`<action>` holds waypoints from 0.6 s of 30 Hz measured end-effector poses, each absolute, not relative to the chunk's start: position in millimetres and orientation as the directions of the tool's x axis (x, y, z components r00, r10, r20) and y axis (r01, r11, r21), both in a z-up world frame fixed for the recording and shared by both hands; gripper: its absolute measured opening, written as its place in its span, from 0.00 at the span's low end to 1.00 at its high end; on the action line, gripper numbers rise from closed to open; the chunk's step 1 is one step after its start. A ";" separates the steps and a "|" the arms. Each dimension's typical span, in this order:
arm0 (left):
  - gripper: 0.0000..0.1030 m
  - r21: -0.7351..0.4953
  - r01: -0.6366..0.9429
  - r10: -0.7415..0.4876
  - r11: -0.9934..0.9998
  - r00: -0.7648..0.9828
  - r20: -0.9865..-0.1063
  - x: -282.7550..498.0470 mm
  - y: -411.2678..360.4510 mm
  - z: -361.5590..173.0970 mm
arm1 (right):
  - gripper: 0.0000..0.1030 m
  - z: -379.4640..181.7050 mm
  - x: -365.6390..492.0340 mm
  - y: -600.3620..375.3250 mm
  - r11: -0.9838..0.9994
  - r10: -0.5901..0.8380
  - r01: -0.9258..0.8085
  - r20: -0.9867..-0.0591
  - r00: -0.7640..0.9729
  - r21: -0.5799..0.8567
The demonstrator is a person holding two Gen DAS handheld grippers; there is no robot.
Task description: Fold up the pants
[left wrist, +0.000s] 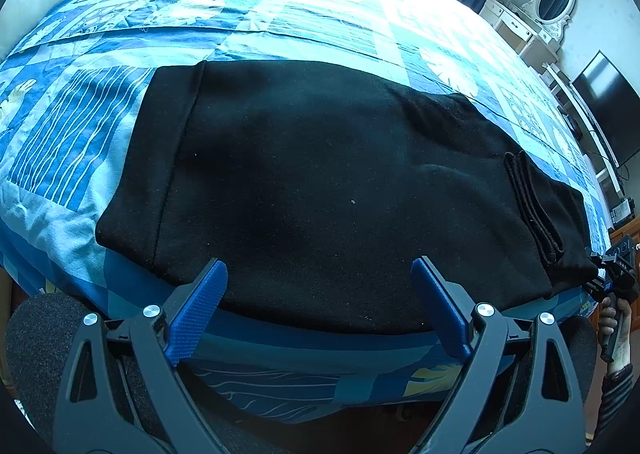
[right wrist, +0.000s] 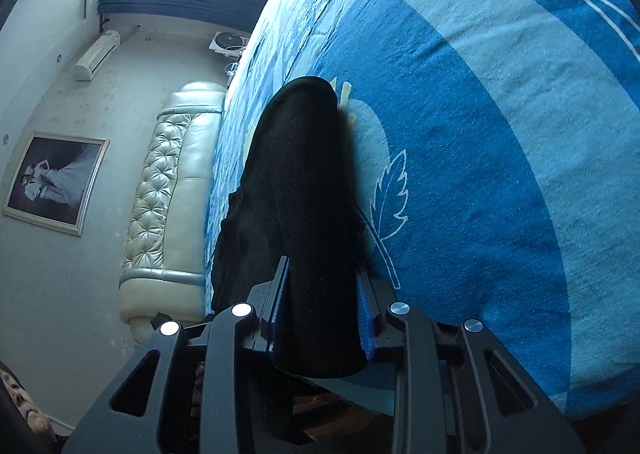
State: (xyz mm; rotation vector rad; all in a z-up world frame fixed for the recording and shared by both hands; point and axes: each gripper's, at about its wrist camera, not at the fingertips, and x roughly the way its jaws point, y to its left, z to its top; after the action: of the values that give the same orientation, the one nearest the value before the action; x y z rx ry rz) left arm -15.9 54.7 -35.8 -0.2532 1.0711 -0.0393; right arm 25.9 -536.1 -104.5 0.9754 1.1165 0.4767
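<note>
Left wrist view: black pants lie already folded into a compact rectangle near the front edge of the bed

At least one fold is judged done, since layered edges are seen stacked at the right end of the bundle and a hemmed band runs down its left end; the fabric is laid fairly flat on the blue patterned bedspread, with slight creases toward the right; the left gripper is held just above the near edge with its jaws spread wide and nothing between them; in the right wrist view the right gripper is seen with its jaws closed on the thick right end of the pants; a further fold or a final smoothing is judged to be what is left; whether another fold is intended cannot be told.
</note>
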 end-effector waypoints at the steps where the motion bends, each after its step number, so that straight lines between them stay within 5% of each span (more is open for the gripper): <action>1: 0.90 -0.225 -0.091 -0.155 0.970 0.481 -0.863 -15.8 54.8 -35.8 | 0.21 -104.5 25.7 -534.8 0.529 0.742 0.138 -0.535 0.404 0.837; 7: 0.90 -0.225 -0.089 -0.156 0.970 0.481 -0.863 -16.2 54.7 -35.6 | 0.20 -107.2 18.8 -538.5 0.488 0.754 0.150 -0.502 0.424 0.860; 15: 0.90 -0.243 -0.096 -0.169 0.965 0.480 -0.861 -17.5 58.6 -34.0 | 0.39 -108.7 4.1 -544.9 0.415 0.804 0.134 -0.432 0.409 0.900; 18: 0.90 -0.236 -0.095 -0.164 0.967 0.480 -0.862 -17.5 58.0 -34.1 | 0.35 -108.7 0.0 -543.0 0.439 0.792 0.127 -0.450 0.412 0.890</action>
State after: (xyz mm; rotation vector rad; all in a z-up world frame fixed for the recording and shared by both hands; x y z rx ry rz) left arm -17.5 58.0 -34.1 -0.2666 1.0732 -0.0426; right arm 0.0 -543.0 -108.7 1.0550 1.0856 0.5339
